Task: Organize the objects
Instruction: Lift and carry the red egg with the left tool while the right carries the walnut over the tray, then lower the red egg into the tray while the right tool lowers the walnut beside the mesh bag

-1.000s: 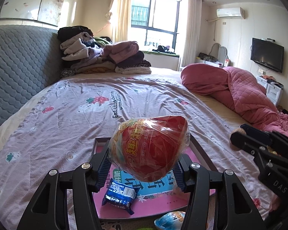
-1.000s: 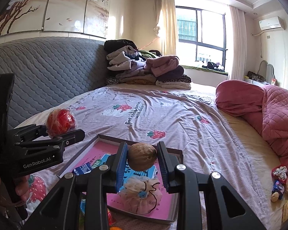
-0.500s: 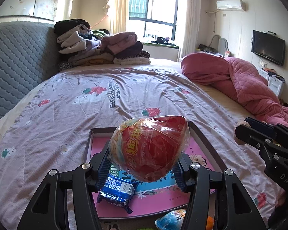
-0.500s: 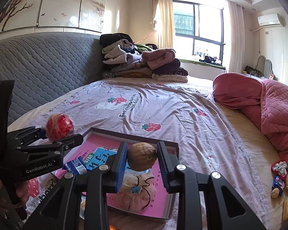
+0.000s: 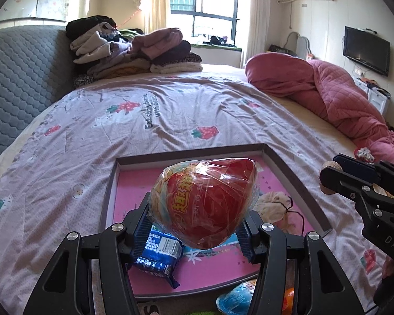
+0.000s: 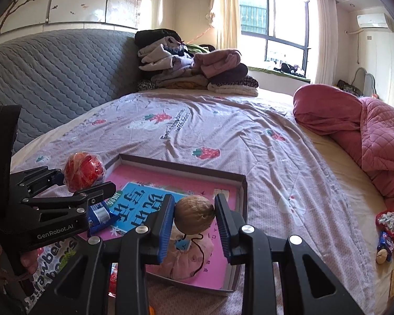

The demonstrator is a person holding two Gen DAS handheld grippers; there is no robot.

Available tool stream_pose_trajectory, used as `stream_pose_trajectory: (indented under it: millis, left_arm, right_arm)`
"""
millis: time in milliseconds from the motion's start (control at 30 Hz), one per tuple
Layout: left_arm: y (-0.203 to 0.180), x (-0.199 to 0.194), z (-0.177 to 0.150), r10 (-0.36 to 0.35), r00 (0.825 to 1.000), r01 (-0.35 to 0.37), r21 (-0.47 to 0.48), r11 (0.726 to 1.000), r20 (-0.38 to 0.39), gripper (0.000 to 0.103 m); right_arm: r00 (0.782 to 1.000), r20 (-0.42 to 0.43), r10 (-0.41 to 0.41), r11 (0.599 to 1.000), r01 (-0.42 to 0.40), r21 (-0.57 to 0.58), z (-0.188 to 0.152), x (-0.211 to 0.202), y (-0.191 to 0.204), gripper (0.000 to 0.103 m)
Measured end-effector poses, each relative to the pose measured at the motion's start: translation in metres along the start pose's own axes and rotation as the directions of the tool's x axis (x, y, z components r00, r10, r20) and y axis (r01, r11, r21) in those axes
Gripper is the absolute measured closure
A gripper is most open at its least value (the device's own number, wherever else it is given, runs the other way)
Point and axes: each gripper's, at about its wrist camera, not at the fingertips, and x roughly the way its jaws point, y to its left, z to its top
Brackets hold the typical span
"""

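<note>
- Left hand-held gripper [image 5: 201,224] clenched on a red egg-shaped toy [image 5: 205,204] in clear wrap, held above the near half of the tray [image 5: 110,191], not touching it.
- Same toy [image 6: 83,171] and left hand-held gripper [image 6: 85,183] seen from the right wrist view, over the tray's left edge [image 6: 113,164].
- Right hand-held gripper [image 6: 194,219] grasping a walnut [image 6: 194,215] between its blue pads [image 6: 165,218], raised above the near right part of the tray.
- Right hand-held gripper [image 5: 328,181] also visible in the left wrist view, off the tray's right rim, walnut [image 5: 328,168] partly hidden behind its fingers.
- Pink-floored, dark-rimmed tray lying near the foot edge of the bed [image 5: 65,157], on the strawberry-print sheet.
- Inside the tray: a blue snack packet [image 5: 157,257] at the near left, a blue printed card [image 6: 141,206] in the middle, a pale drawstring pouch [image 6: 189,257] at the near right, below the walnut.
- Blue egg [image 5: 236,299] just outside the tray's near rim, something orange beside it, too cut off to identify.
- Small wrapped snacks [image 6: 386,236] near the bed's right edge, well apart from the tray, beside the pink quilt [image 6: 367,141].
- Folded clothes pile [image 6: 191,65] at the far corner by the grey headboard [image 6: 52,78].
</note>
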Motion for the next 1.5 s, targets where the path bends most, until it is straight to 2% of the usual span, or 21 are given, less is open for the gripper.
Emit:
stream_pose_trajectory:
  millis: [700,1500]
  left_arm:
    - [-0.002,0.024,-0.013,-0.045,0.995,0.045,0.002,0.999,-0.091,0.045]
    - [-0.008,0.043,-0.026,-0.044,0.980,0.053,0.046,0.998,-0.193,0.045]
  right_arm:
    - [0.997,-0.080,0.000,1.000,-0.001,-0.002,-0.015,0.021,-0.004,0.071]
    - [0.977,-0.213,-0.021,1.000,0.019,-0.010,-0.040,0.054,-0.014,0.071]
